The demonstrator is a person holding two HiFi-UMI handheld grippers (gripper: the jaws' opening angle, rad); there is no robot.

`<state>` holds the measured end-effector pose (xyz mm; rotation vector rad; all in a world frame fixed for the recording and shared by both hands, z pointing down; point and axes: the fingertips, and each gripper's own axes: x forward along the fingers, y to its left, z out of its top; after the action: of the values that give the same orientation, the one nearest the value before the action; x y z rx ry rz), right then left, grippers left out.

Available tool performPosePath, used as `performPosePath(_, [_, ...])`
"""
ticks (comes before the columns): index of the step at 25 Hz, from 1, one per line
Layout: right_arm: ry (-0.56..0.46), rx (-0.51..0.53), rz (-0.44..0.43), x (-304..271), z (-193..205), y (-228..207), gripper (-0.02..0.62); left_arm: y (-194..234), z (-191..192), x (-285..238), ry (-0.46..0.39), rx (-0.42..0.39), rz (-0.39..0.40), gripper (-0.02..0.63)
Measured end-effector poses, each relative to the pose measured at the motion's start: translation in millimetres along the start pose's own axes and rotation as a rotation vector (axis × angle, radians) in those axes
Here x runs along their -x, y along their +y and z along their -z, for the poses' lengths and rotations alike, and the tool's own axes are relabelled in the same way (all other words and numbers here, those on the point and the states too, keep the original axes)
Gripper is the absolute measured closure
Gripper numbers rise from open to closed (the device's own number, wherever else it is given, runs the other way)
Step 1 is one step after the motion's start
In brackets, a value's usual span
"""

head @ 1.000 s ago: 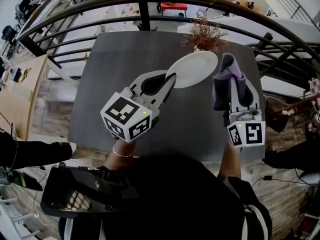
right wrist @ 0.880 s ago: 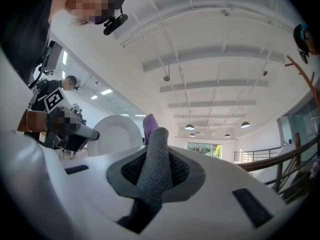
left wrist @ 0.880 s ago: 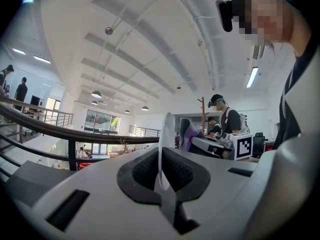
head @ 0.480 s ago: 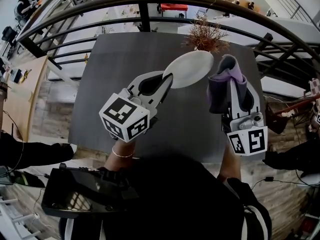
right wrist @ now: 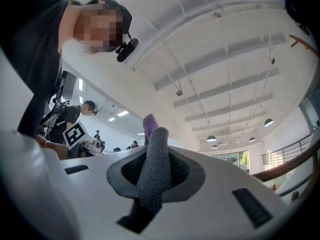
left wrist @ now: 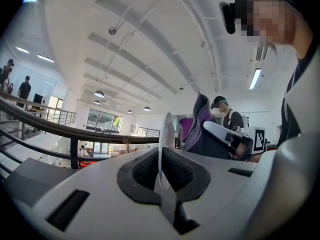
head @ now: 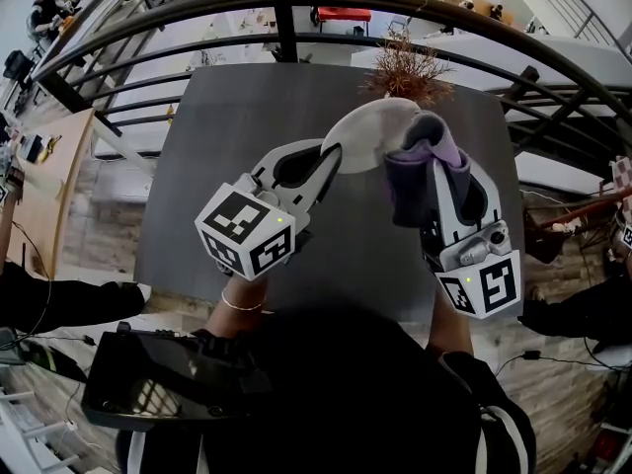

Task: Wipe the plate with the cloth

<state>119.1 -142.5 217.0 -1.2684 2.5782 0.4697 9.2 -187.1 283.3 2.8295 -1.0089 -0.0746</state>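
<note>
The white plate (head: 373, 134) is hanging in the air at the upper centre of the head view, above the grey bench (head: 217, 196), and it is being pinched only at its lower-left rim. A firm push from the grey-and-purple cloth (head: 420, 166) could be levering the plate out of that narrow hold or twisting it, sending it down onto the bench. The left hand-held gripper (left wrist: 162, 179) is clamping almost fully closed on the plate's rim, which is showing edge-on between its pads. The right hand-held gripper (right wrist: 150, 181) is squeezing the bunched cloth, whose fold is sitting against or just beside the plate's right side; whether they are touching I cannot tell
</note>
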Motion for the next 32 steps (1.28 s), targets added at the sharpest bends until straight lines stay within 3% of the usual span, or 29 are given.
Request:
performPosePath(16, [0.027,-0.065,-0.194,-32,23,61,0.555,-15,-7,-3,-0.031,0.026,0.048,0.589])
performPosePath(32, [0.130,-0.071,-0.161,-30,63,56,0.554,-24,-12,0,-0.044,0.044,0.076,0.589])
